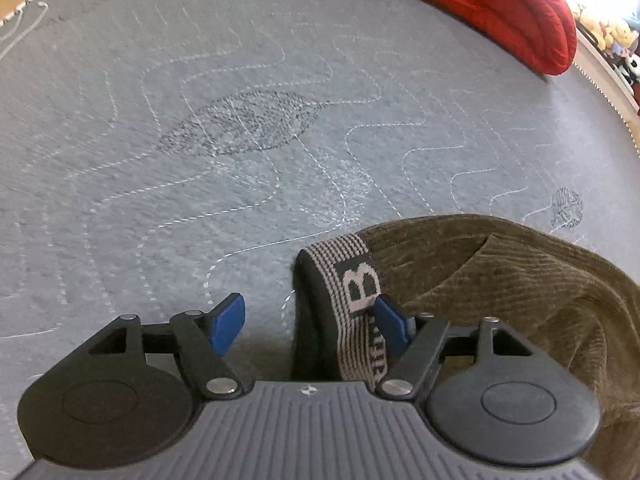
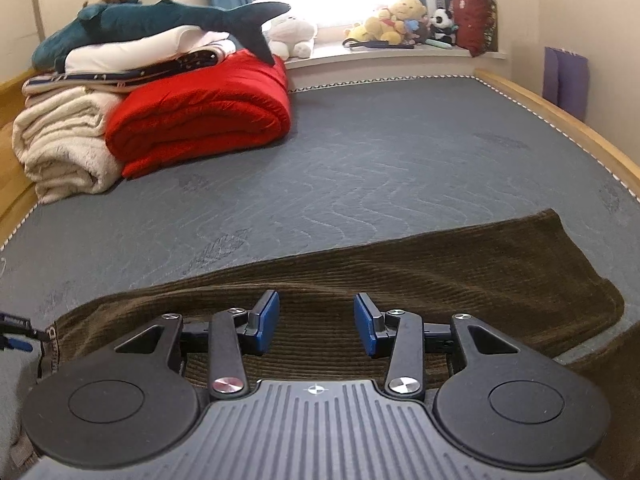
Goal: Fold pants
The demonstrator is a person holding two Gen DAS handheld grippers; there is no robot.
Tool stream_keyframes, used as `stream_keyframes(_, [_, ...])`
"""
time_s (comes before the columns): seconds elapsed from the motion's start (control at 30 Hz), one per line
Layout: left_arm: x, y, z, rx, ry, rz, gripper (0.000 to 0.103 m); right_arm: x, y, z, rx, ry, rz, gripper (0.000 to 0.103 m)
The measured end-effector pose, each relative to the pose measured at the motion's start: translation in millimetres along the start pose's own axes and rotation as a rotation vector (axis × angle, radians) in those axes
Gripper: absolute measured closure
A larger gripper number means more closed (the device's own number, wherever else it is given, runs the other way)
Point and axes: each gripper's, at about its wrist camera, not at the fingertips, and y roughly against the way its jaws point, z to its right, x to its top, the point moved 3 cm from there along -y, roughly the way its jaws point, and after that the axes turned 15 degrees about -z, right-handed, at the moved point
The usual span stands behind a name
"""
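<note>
Olive-brown corduroy pants lie flat across the grey quilted mattress, one leg stretching to the right. Their striped elastic waistband, with a letter B on it, shows in the left wrist view beside the corduroy. My left gripper is open, and the waistband corner lies between its blue pads, close to the right one. My right gripper is open just above the middle of the pants. The left gripper's tip shows at the far left of the right wrist view.
A folded red quilt lies at the back left of the mattress, also in the left wrist view. Cream blankets and a plush shark are beside it. Soft toys line the windowsill. A wooden bed frame runs along the right.
</note>
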Motion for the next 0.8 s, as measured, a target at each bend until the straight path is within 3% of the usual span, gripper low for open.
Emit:
stream_keyframes(0.13, [6.1,-13.6,5.7,-0.043,-0.015,-0.026,0.026,0.9,-4.5,-6.3,-0.01,0.031,-0.007,0.059])
stream_keyframes(0.23, [6.9,-19.7,13.7,-0.014,-0.068,-0.026,0.028,2.1,-8.1,-9.1,-0.012,0.038,-0.012,0.059])
stream_keyframes(0.27, [7.4,-19.4,15.3,-0.02,-0.08,-0.022,0.045,2.9,-9.9,-10.1,-0.013,0.04,-0.016,0.059])
stream_keyframes(0.33, [9.1,-15.3,16.9,-0.029,-0.097,-0.019,0.062,4.7,-13.2,-13.3,-0.015,0.046,-0.022,0.059])
stream_keyframes(0.37, [10.6,-11.9,17.1,-0.028,-0.1,-0.022,0.069,5.7,-14.2,-14.7,-0.013,0.048,-0.023,0.059])
stream_keyframes(0.43, [12.9,1.3,17.7,-0.039,-0.098,0.004,0.071,7.9,-16.0,-18.2,-0.01,0.053,-0.021,0.059])
stream_keyframes(0.53, [14.3,22.6,14.5,-0.056,-0.107,0.08,0.071,11.1,-17.4,-22.3,-0.011,0.053,-0.015,0.059])
stream_keyframes(0.6, [12.8,15.1,9.5,-0.052,-0.111,0.052,0.069,12.8,-17.7,-23.6,-0.004,0.042,-0.011,0.059])
stream_keyframes(0.67, [8.6,1.8,6.4,-0.03,-0.111,-0.002,0.058,13.8,-18.7,-24.3,0.0,0.034,-0.011,0.059])
stream_keyframes(0.73, [9.7,7.0,5.8,-0.007,-0.095,0.017,0.043,13.5,-19.1,-24.6,-0.001,0.03,-0.015,0.059])
stream_keyframes(0.8, [13.2,17.0,10.2,-0.014,-0.089,0.048,0.042,13.0,-17.3,-24.4,0.003,0.027,-0.012,0.059])
